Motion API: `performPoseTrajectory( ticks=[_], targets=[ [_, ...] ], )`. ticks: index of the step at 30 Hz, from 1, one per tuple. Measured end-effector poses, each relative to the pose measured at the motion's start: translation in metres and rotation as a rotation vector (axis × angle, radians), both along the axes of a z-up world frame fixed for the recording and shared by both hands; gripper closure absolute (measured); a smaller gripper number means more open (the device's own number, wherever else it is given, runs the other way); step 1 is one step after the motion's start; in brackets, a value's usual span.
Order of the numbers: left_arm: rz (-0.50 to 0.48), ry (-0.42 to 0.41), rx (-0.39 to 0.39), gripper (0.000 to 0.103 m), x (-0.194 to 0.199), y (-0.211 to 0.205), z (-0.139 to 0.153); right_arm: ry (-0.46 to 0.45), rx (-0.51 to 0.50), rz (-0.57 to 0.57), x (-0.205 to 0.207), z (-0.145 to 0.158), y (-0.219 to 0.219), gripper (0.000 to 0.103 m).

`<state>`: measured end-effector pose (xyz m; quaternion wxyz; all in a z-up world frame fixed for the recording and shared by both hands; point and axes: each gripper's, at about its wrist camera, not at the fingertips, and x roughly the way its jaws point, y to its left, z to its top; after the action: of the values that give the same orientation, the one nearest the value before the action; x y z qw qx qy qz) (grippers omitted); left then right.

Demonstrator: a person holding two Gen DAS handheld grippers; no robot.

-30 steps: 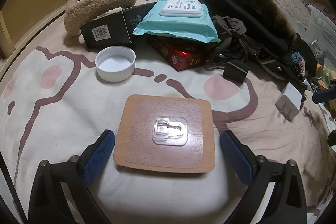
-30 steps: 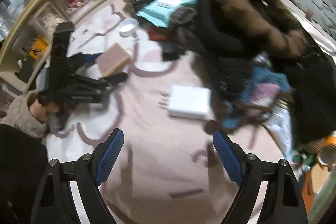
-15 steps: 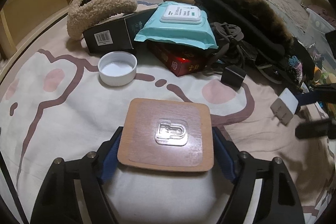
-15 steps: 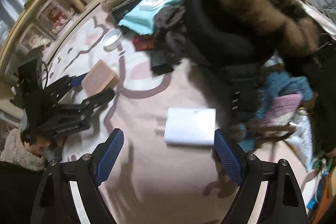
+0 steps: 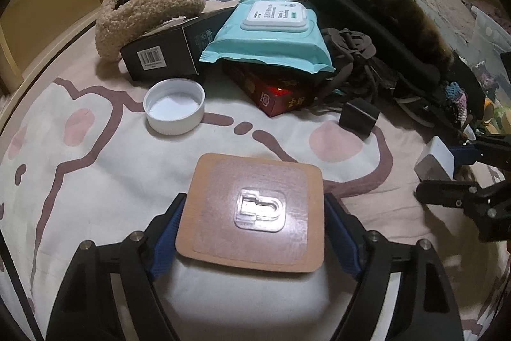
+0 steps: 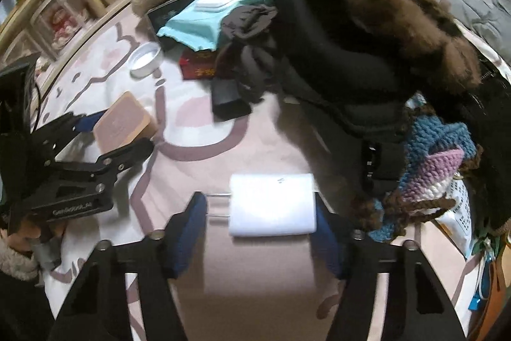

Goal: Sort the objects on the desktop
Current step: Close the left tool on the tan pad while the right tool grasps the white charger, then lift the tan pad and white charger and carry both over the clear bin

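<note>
The left gripper (image 5: 252, 232) is clamped on a square tan adhesive-hook pad (image 5: 252, 213), its 2 blue fingers (image 5: 166, 232) pressed against opposite edges, on a patterned bedsheet (image 5: 80, 168). The right gripper (image 6: 260, 213) brackets a white charger (image 6: 271, 203); the right finger touches it, the left sits beside the prongs, so its grip is not closed. Beyond lie a white lid (image 5: 174, 106), teal wipes pack (image 5: 271, 34) and black box (image 5: 163, 53).

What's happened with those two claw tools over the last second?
The left gripper closed in from wide open onto the brown hook card; its pads now touch both edges. The right gripper advanced until the white charger sits between its narrowing fingers. The white lid and wipes pack stayed put.
</note>
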<state>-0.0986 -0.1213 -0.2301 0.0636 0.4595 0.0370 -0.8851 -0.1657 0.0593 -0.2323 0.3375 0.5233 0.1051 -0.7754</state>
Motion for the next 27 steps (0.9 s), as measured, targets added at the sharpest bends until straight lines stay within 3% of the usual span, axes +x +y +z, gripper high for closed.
performPoseTrajectory(
  ticks=[9, 16, 27],
  targets=[
    [0.0, 0.03, 0.026, 0.024, 0.012, -0.004, 0.008, 0.027, -0.021, 0.013, 0.006, 0.011, 0.006, 0.04],
    [0.006, 0.068, 0.018, 0.024, 0.022, -0.003, 0.032, 0.044, -0.052, -0.006, 0.006, 0.03, 0.015, 0.04],
    [-0.029, 0.117, 0.007, 0.024, 0.026, 0.018, 0.077, 0.091, -0.087, -0.05, 0.018, 0.082, 0.029, 0.04]
  ],
)
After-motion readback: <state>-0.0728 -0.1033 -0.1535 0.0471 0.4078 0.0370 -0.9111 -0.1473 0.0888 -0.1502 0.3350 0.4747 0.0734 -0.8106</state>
